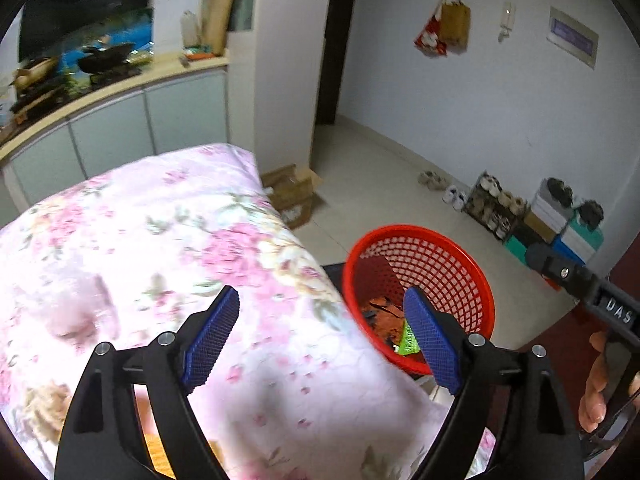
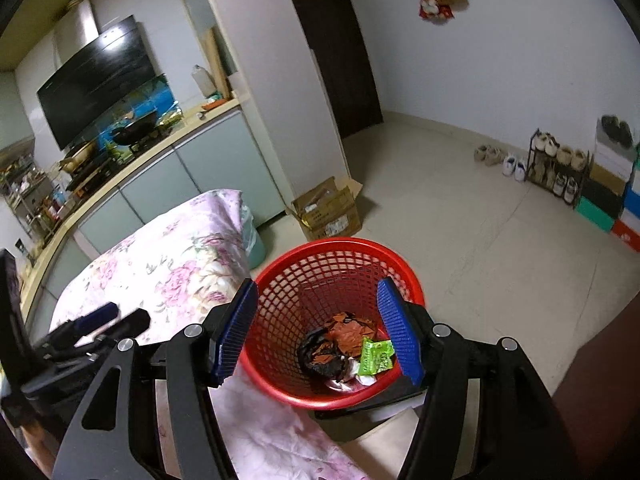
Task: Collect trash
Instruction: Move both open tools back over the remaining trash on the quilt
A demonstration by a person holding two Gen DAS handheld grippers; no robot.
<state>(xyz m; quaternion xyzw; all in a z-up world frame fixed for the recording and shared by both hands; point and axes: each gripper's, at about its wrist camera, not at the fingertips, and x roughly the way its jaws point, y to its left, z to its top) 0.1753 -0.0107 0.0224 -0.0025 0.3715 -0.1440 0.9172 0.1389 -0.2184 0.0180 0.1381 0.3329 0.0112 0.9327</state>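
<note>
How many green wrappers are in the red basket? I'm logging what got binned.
1. A green wrapper lies at the bottom of the red basket, on the right of the trash pile beside the orange and black scraps. More may be hidden underneath.

Standing upright beside the bed's edge: red mesh basket (image 2: 340, 264), open-topped. Lying heaped at its bottom: orange wrapper (image 2: 346, 330), crumpled black wrapper (image 2: 320, 354), green packet (image 2: 376, 356) leaning against the wall, whitish scrap (image 2: 362, 378) underneath.
</note>
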